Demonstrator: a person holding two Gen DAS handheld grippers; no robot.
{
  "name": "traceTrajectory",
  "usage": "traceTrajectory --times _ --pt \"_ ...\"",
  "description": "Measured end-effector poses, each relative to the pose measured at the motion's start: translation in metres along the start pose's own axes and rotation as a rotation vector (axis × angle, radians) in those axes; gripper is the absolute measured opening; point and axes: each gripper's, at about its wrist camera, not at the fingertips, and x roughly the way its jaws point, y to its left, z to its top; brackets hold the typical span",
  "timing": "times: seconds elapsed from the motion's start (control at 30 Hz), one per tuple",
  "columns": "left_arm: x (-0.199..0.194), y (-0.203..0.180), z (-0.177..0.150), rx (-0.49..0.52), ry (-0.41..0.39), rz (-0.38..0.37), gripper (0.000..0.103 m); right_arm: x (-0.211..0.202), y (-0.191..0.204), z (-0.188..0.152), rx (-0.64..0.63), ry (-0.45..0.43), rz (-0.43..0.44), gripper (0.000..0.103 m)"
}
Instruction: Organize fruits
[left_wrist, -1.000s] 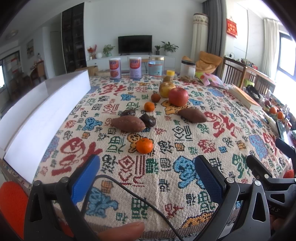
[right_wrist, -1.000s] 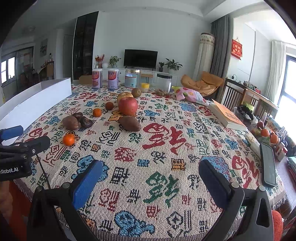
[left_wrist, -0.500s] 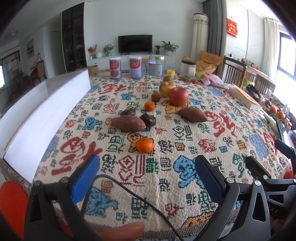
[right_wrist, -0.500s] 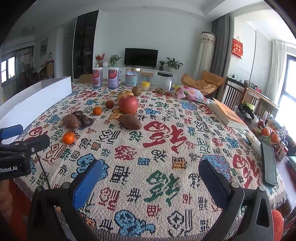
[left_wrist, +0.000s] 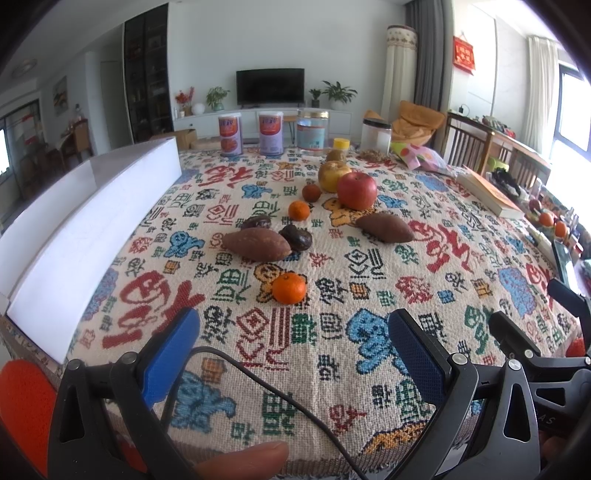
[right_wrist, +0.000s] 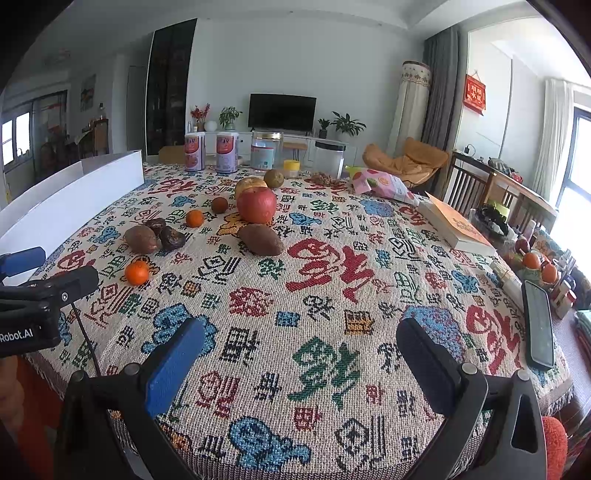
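Two empty grippers, left (left_wrist: 293, 341) and right (right_wrist: 301, 349), behind scattered fruit (left_wrist: 356, 190).

Left gripper (left_wrist: 293, 350) frame: black plastic arms with triangular cut-outs; round silver screws at the finger pivots
Left gripper pads (left_wrist: 171, 354): flat blue rectangles with a fine textured face
Cable (left_wrist: 258, 384): thin, black, curving between the left fingers
Skin: a bare fingertip (left_wrist: 243, 459) at the lower edge of the left wrist view
Right gripper (right_wrist: 299, 369) frame: same black arms with cut-outs; silver screws near each pad
Right gripper pads (right_wrist: 175, 365): one plainly blue; the other looks dark
Marking: white lettering "Robot.AI" (right_wrist: 16, 336) on the left gripper's black body, seen from the right wrist view
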Motion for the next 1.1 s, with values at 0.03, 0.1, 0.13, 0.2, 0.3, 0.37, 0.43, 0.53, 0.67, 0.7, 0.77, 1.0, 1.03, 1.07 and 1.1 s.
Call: traceTrajectory --times 0.03,0.1,0.13,0.2,0.3,0.37,0.43,0.53,0.67,0.7,0.77,1.0,1.03,1.07,1.1 --pt "0.0001 0.0001 0.0000 0.000 0.000 -0.001 0.102 0.0000 0.0000 -0.0001 0.000 0.000 0.001 0.103" --pt "0.0001 0.0002 0.0001 0.000 0.001 -0.001 0.102 0.0001 0.0000 -0.0003 0.001 0.000 0.000 0.103" --pt "0.0003 0.0003 -0.0002 0.000 0.001 -0.001 0.102 0.0001 0.0002 -0.0001 0.000 0.000 0.000 0.103" --pt "0.0001 0.0002 0.0000 0.000 0.001 0.000 0.102 0.0002 0.0001 -0.0002 0.000 0.001 0.001 0.103" --pt "0.0001 0.0002 0.0000 -0.001 0.001 -0.001 0.102 0.0005 0.0000 -0.0004 0.000 0.003 0.001 0.103" --pt "0.0001 0.0002 -0.0001 -0.001 0.001 0.000 0.102 0.0007 -0.0001 -0.0001 0.000 0.006 0.001 0.103" --pt "0.0001 0.0002 0.0000 0.000 0.001 -0.001 0.102 0.0014 0.0002 0.0000 0.000 0.007 0.001 0.103" --pt "0.0001 0.0002 0.0000 0.000 0.001 -0.001 0.102 0.0016 -0.0002 0.0003 0.000 0.009 0.001 0.103" --pt "0.0001 0.0003 0.0000 -0.001 0.001 -0.001 0.102 0.0017 -0.0004 0.0001 0.000 0.010 0.002 0.103" --pt "0.0002 0.0003 0.0001 0.000 0.000 -0.001 0.102 0.0017 -0.0006 0.0000 0.000 0.010 0.002 0.103" --pt "0.0003 0.0004 0.0001 0.000 0.001 -0.001 0.102 0.0018 -0.0004 0.0002 0.001 0.010 0.002 0.103" --pt "0.0003 0.0004 0.0000 -0.001 0.001 -0.001 0.102 0.0020 -0.0003 0.0001 0.000 0.011 0.002 0.103" --pt "0.0002 0.0004 0.0002 -0.001 0.001 -0.001 0.102 0.0021 -0.0002 0.0002 0.000 0.010 0.002 0.103" --pt "0.0003 0.0004 0.0001 -0.001 0.001 -0.001 0.102 0.0021 -0.0001 0.0003 0.000 0.010 0.002 0.103" --pt "0.0002 0.0004 0.0002 0.000 0.002 -0.001 0.102 0.0021 -0.0003 0.0002 0.000 0.010 0.002 0.103"
